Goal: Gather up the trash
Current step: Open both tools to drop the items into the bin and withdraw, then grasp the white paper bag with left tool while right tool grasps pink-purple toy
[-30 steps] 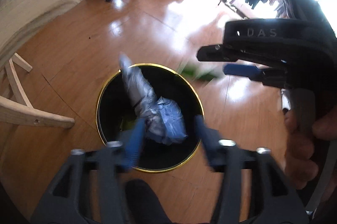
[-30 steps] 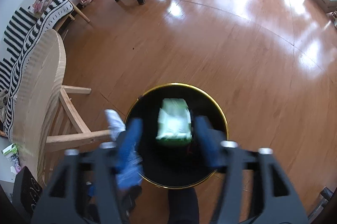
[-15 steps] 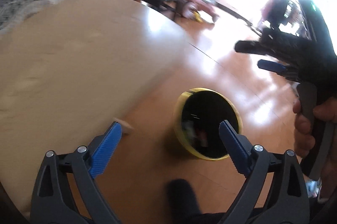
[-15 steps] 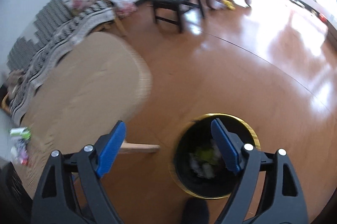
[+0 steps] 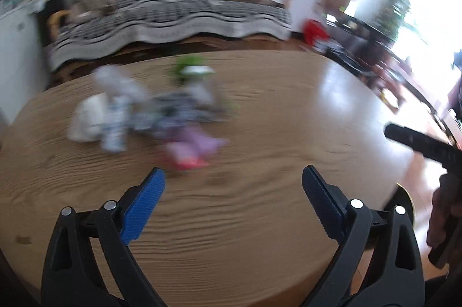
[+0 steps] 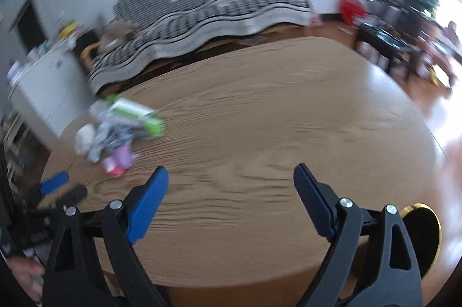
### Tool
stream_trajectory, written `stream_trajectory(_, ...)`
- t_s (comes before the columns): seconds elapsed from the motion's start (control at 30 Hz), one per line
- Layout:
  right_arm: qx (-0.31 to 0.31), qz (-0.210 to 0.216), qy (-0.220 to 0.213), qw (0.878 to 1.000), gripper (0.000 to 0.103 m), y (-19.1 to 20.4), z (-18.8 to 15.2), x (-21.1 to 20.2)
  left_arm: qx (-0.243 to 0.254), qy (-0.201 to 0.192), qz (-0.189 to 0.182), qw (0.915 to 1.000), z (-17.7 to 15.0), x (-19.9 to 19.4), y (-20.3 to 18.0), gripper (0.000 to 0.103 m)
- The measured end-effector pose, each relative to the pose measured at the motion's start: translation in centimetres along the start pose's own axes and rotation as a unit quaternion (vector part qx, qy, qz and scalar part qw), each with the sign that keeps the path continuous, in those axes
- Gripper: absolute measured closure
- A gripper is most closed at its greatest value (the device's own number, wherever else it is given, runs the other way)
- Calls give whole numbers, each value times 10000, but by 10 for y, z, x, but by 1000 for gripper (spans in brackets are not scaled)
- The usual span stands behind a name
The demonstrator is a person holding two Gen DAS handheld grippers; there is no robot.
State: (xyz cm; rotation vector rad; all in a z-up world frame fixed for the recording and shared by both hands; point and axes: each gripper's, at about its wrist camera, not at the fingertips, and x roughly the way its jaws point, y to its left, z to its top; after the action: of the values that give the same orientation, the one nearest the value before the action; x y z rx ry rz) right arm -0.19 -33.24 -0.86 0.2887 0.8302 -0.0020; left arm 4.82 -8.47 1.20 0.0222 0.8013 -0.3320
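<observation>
A: Where does the trash sit?

B: A blurred heap of trash (image 5: 153, 113) lies on the round wooden worktop (image 5: 260, 220), toward its far left part, near the edge that faces the striped sofa (image 5: 173, 9). A green-and-white packet (image 6: 135, 115) lies at the sofa side of the heap, a purple and pink scrap (image 5: 196, 148) on the near side, a white lump (image 5: 86, 119) at its left.

A: And the claws?

B: The left claw (image 5: 231, 194) is released; its jaws have just been opening, and only bare worktop shows between the blue pads. The right claw (image 6: 231, 191) is released too, jaws just opened further, nothing between them. Both hang over the worktop's near part, apart from the heap.

A: The bin?

B: The black bin with a gold rim (image 6: 424, 237) stands on the floor just beside the worktop's near right edge, partly hidden behind the right claw's arm.
</observation>
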Motion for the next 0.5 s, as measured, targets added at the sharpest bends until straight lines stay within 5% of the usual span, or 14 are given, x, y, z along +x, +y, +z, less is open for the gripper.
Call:
stream_trajectory(0.27,-871,465,211,9949,15,108,-14,54,-457,-218,811,9954,-1,-7,121,10)
stream_trajectory(0.5,-1304,532,338,9895,13,155,-17,101,-620,-316,834,9941,9,11,163,10)
